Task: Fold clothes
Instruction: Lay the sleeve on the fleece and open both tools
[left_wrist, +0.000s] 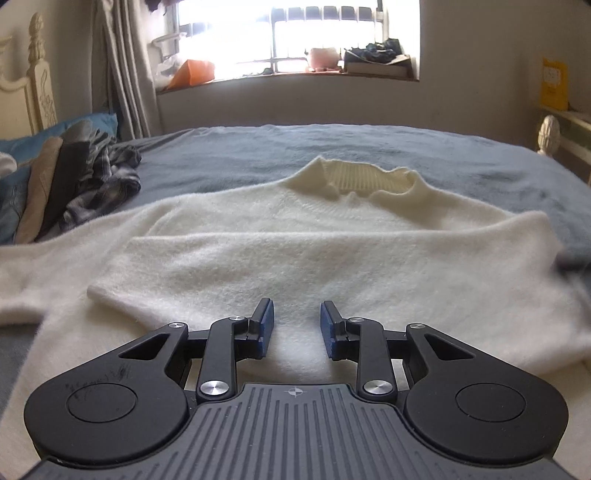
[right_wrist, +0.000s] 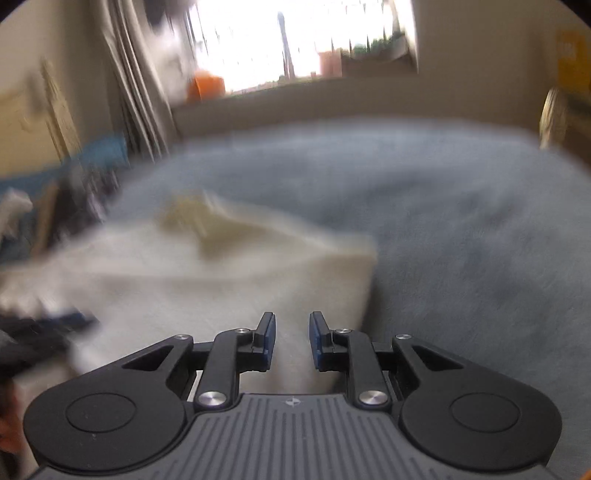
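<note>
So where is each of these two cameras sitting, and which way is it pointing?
Left wrist view: sits on the left claw, low over the white sweater, facing its collar and the window; only the open claw shows.
Right wrist view: sits on the right claw, by the sweater's right edge, facing the same way, blurred; its open claw shows, and a dark blur at left that I cannot identify.
Shared: sweater, grey-blue bed cover, window, clothes pile.
</note>
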